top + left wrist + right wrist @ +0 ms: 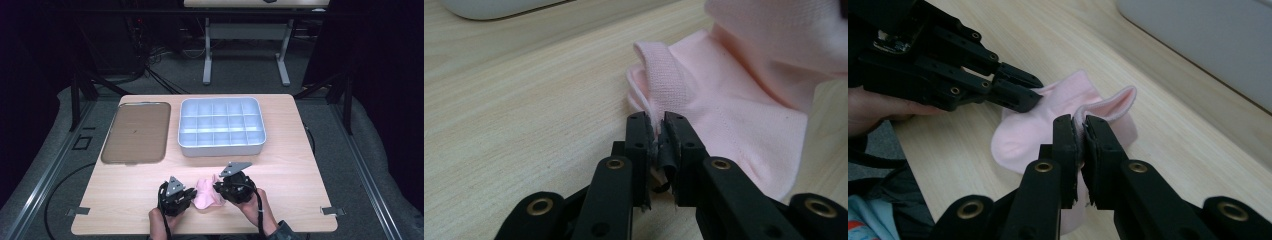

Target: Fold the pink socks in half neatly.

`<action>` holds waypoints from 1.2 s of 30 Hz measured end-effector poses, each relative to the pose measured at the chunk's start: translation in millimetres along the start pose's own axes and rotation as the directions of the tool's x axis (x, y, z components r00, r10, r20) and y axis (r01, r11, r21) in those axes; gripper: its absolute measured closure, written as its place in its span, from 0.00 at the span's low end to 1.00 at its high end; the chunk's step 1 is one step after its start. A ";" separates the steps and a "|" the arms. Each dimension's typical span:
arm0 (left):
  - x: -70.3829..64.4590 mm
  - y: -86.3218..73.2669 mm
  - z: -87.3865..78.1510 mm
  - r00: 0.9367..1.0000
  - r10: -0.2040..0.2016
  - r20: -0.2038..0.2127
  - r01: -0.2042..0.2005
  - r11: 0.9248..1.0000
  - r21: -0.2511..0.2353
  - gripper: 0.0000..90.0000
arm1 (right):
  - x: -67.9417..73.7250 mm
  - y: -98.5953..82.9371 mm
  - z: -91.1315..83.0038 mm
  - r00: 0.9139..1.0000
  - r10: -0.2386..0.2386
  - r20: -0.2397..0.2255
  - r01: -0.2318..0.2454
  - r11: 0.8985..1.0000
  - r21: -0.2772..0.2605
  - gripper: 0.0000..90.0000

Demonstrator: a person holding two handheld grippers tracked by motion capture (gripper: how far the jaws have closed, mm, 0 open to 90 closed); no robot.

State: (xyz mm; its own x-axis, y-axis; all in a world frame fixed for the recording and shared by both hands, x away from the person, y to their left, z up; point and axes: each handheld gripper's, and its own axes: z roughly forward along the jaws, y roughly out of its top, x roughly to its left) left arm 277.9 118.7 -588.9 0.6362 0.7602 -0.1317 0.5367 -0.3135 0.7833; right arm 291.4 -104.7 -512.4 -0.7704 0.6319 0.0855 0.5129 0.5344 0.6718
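- Clearly the pink sock is light, soft and floppy; it lies at the table's 6 o'clock edge.
- Left gripper is clamped on its ribbed cuff (a good hold); right gripper pinches the other edge.

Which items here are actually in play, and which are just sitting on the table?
In play:
- pink sock, near the table's front edge
- left gripper, jaws shut on the sock's cuff
- right gripper, jaws shut on the sock's other edge

Lying about:
- white compartment tray, behind the sock, untouched
- brown flat tray, at back left, untouched
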 end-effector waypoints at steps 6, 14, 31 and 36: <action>2.2 0.1 0.2 1.000 -0.020 0.017 0.020 1.000 0.002 0.90 | 10.2 10.4 23.8 0.998 -0.040 -0.043 0.041 0.999 0.021 0.93; 0.4 0.1 -0.1 1.000 -0.008 0.002 0.008 1.000 0.004 0.90 | 10.2 12.0 44.1 0.996 -0.028 -0.089 0.030 0.999 0.028 0.93; 1.8 0.3 0.6 1.000 -0.019 0.014 0.019 1.000 0.001 0.90 | -0.9 7.6 49.8 0.992 0.025 -0.125 -0.025 1.000 0.006 0.92; 1.9 0.4 0.8 1.000 -0.019 0.014 0.019 1.000 0.001 0.90 | 0.3 11.8 43.1 0.983 0.014 -0.185 -0.018 1.000 -0.022 0.72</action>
State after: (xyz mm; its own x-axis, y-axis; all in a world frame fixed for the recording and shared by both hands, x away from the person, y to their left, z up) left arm 279.7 119.5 -589.3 0.6334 0.7582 -0.1550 0.5493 -0.2994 0.7801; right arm 313.6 -74.0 -536.2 -0.8201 0.5243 0.2294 0.5182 0.5101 0.6865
